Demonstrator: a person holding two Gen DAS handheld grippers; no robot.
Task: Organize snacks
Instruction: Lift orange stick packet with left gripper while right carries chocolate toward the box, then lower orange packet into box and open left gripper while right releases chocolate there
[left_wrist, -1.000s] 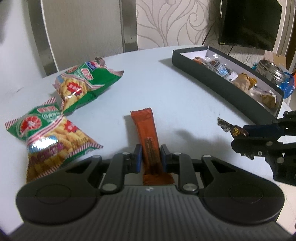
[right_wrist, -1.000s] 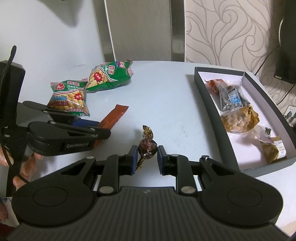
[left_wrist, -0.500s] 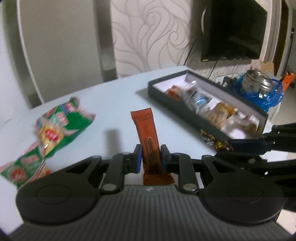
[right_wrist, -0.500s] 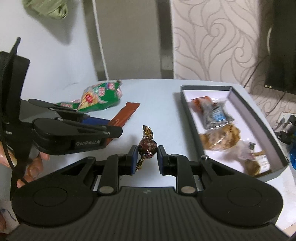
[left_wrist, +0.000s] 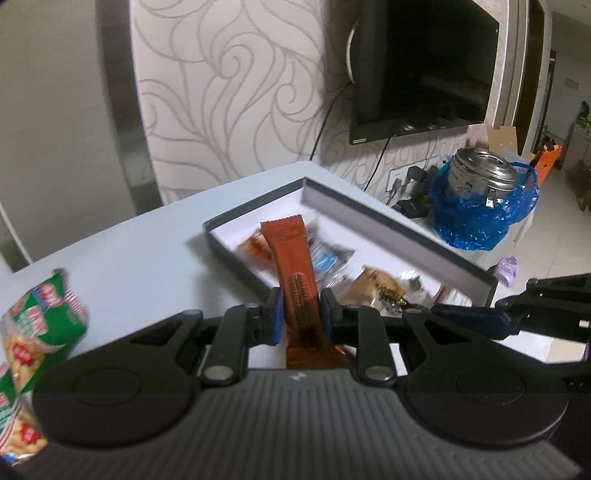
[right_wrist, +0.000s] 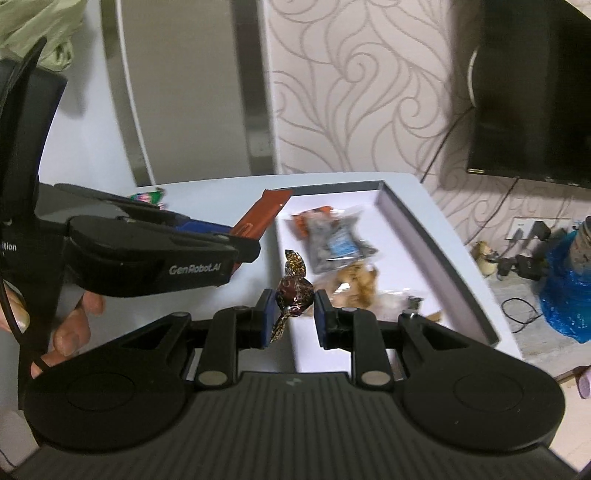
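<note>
My left gripper (left_wrist: 301, 312) is shut on an orange-brown snack bar (left_wrist: 291, 266), held upright in the air, its top end over the near wall of the dark open box (left_wrist: 424, 236). My right gripper (right_wrist: 291, 314) is shut on a dark foil-wrapped candy (right_wrist: 293, 290) with twisted ends, held above the box's (right_wrist: 436, 236) near left side. The box holds several wrapped snacks (right_wrist: 336, 240). In the right wrist view the left gripper (right_wrist: 243, 249) and its snack bar (right_wrist: 266, 212) show at the left, with a person's hand (right_wrist: 70, 325) beneath.
Green snack bags (left_wrist: 33, 332) lie on the pale blue table (left_wrist: 140, 251) at the left. Off the table's right edge a metal tin sits in a blue plastic bag (left_wrist: 484, 199). A dark TV (left_wrist: 421, 62) hangs on the patterned wall.
Both grippers have lifted and swung right toward the box, each still holding its snack. The green bags have slid to the left edge of view.
</note>
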